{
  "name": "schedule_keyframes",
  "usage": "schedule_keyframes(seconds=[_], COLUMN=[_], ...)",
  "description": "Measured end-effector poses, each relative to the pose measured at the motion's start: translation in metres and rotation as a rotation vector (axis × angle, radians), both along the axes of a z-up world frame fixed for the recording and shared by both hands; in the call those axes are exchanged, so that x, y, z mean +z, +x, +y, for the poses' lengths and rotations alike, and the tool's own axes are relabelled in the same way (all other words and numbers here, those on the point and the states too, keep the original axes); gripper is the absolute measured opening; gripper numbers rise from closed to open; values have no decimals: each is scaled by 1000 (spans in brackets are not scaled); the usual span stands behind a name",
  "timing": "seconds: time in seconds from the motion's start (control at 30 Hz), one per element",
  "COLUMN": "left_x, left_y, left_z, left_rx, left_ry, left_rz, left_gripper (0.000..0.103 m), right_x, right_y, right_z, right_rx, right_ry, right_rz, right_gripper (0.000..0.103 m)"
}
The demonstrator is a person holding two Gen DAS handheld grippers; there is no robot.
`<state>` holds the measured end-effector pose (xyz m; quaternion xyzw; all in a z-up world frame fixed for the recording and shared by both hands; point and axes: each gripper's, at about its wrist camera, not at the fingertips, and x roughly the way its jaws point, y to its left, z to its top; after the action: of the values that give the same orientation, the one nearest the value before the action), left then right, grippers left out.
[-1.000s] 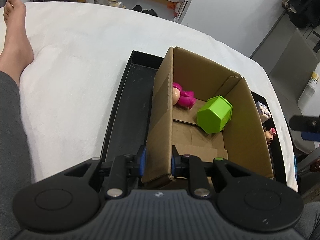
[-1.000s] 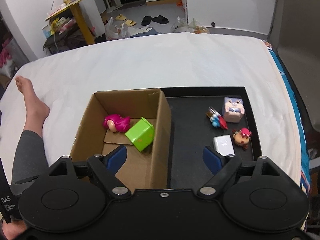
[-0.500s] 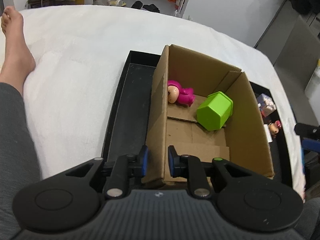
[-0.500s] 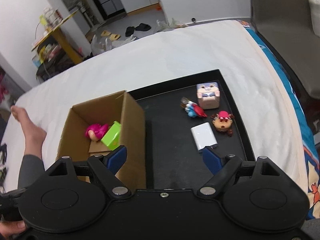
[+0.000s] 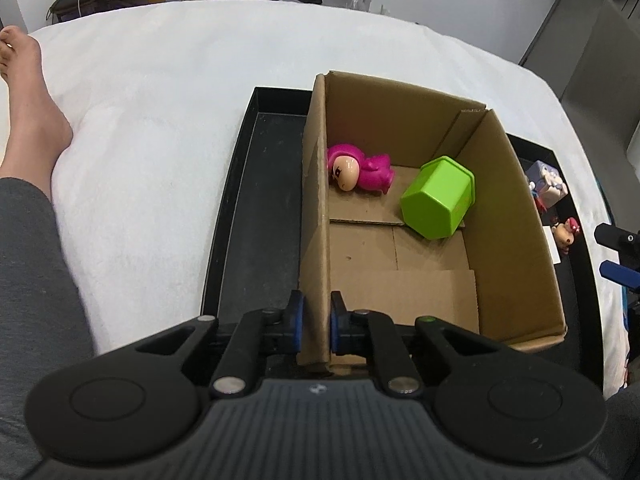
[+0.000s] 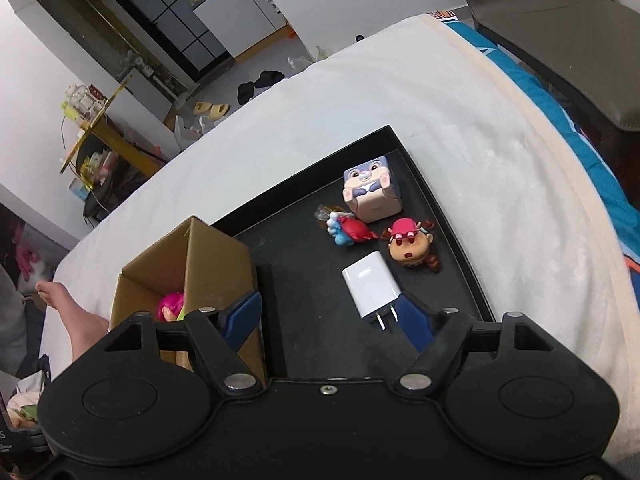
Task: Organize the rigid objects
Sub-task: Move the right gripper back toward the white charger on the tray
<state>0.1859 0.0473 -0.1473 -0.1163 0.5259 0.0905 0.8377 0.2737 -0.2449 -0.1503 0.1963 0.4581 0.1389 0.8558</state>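
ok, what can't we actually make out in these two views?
- Left wrist view: tray toys mostly hidden behind the cardboard box wall.
- Right wrist view: pink doll barely visible; box wall and gripper finger cover it.
- Right wrist view: charger prongs partly behind the right gripper.

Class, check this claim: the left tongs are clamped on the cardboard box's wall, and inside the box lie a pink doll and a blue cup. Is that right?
Not quite: the cup is green, not blue. The left wrist view shows it lying on its side beside the pink doll in the cardboard box, with the left tongs clamped on the box's wall.
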Motion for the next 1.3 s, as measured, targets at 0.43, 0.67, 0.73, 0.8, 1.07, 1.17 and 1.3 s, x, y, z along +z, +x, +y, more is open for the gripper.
schedule_keyframes(seconds=[0.43, 0.67, 0.73, 0.8, 1.07, 1.17, 1.3], left_x=[2, 1, 1, 1, 0, 0, 0], left_y=[13, 18, 19, 21, 22, 23, 24], left_z=[-4, -2, 1, 1, 2, -2, -5], left_rx=[-1, -5, -3, -8, -28, -38, -38], left_ry=[4, -5, -13, -15, -6, 6, 13], left_rz=[85, 123, 132, 137, 144, 145, 150], left_gripper=[10, 10, 10, 10, 10, 10, 10], right_x=[-26, -33, -36, -39, -49, -53, -50], right_y=[11, 20, 21, 21, 27, 30, 31], right_z=[7, 25, 29, 31, 40, 40, 36], right_rx=[85, 138, 148, 149, 159, 153, 133], right_ry=[-85, -146, -185, -210, -266, -295, -293], right_rz=[-37, -39, -40, -32, -9, -2, 8], right_gripper=[65, 62, 61, 61, 56, 47, 37])
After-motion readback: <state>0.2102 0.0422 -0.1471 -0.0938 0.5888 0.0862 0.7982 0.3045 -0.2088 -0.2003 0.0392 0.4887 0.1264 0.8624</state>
